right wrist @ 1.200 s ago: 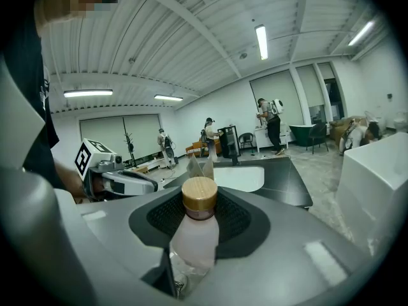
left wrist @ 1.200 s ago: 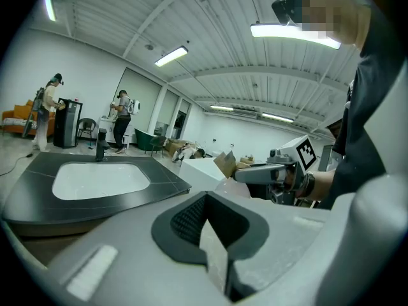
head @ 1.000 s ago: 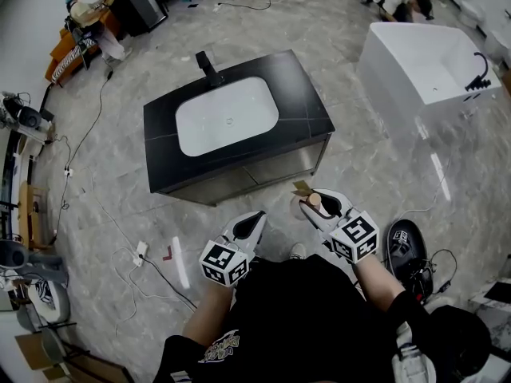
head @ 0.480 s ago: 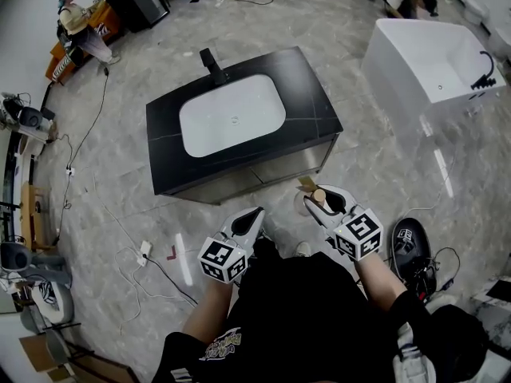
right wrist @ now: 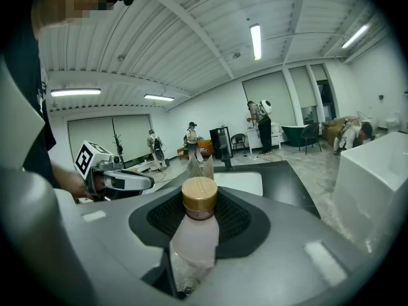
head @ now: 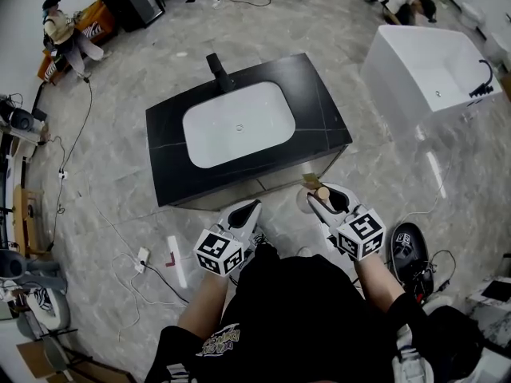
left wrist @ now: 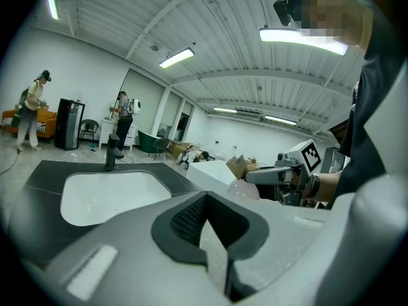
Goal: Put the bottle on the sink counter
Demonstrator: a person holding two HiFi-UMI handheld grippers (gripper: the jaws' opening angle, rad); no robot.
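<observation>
Though together and empty, left tongs (head: 248, 208) beside right tongs (head: 321, 199) tight on bottle (right wrist: 194, 231), near counter (head: 318, 128) edge.

The counter (head: 319, 110) stands straight ahead of me, the basin (head: 238, 124) sunk in its middle and the faucet (head: 217, 70) at its far edge. My left gripper (head: 252, 208) and right gripper (head: 318, 191) sit side by side before its near edge, the bottle (head: 322, 192) between the right jaws. A bathtub (head: 423, 66) stands off to the right, apart from the counter
</observation>
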